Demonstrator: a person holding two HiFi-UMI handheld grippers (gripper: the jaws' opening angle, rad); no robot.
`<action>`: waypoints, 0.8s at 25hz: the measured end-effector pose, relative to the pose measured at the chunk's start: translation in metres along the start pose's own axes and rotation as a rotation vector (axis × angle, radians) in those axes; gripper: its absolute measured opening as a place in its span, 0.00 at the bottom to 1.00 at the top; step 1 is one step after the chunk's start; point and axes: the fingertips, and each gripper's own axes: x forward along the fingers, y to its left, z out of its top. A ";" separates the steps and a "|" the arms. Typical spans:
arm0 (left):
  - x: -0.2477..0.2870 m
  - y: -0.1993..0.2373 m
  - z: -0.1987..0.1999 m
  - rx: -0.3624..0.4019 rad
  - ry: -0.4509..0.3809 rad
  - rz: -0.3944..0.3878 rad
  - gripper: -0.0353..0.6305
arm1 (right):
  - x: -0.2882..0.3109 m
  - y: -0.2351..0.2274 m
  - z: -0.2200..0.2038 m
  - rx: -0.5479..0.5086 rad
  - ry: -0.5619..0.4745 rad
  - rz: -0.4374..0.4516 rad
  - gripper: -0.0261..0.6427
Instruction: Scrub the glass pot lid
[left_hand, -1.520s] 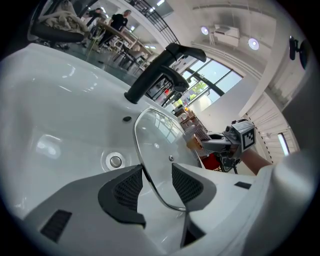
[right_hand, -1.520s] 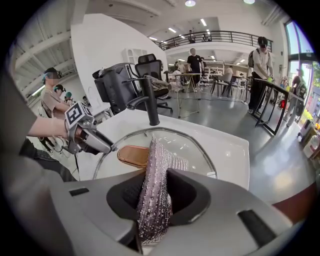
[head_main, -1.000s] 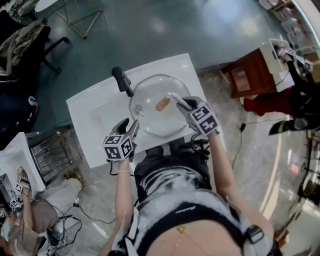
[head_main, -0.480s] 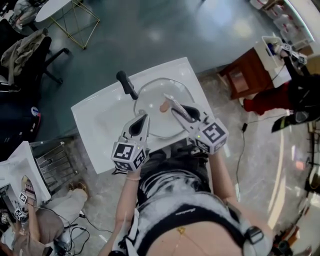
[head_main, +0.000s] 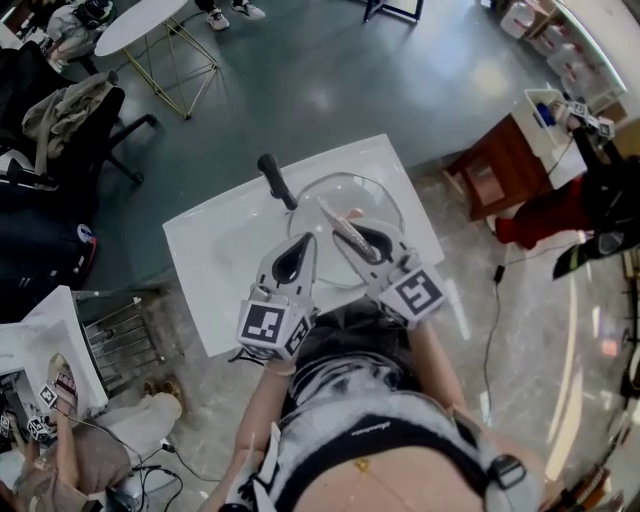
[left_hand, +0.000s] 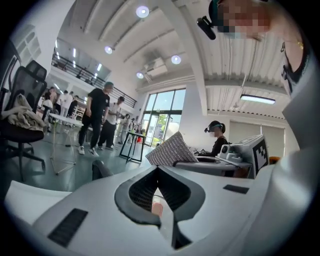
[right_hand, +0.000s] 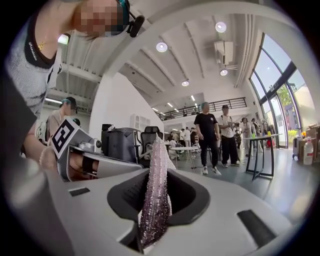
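Head view showed me the glass pot lid lying flat on the white tabletop, with its pinkish knob near the middle and a black handle sticking out from its far-left edge; I could not tell whether that handle belonged to the lid or to something beneath it. Both tools hung over the near half of the lid. The left hand-held gripper sat over the lid's left side and the right hand-held gripper over its centre, the two just beside each other and angled toward the knob. In the left gripper view the jaws were pressed together with nothing caught between them. Through the slot below their tips I made out a sliver of the pink knob, so that tool was above the lid rather than on it. In the right gripper view the jaws were pinching a silvery mesh scouring cloth, which stood up past the fingertips as a narrow folded strip. From overhead its free end reached out over the lid close to the knob, though I could not tell whether it touched the glass. Both gripper views looked out level across the hall, above the lid. Well beyond the lid several people stood by tall windows, and a reddish-brown stool stood on the floor to the lid's right.
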 end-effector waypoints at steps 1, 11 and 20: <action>-0.002 0.000 0.006 0.008 -0.012 0.009 0.04 | 0.002 0.002 0.006 -0.018 -0.017 0.010 0.17; -0.010 -0.035 0.030 0.062 -0.076 0.110 0.04 | -0.028 0.000 0.047 0.025 -0.199 0.057 0.17; -0.020 -0.121 0.025 0.088 -0.124 0.230 0.04 | -0.122 0.006 0.042 0.034 -0.155 0.099 0.17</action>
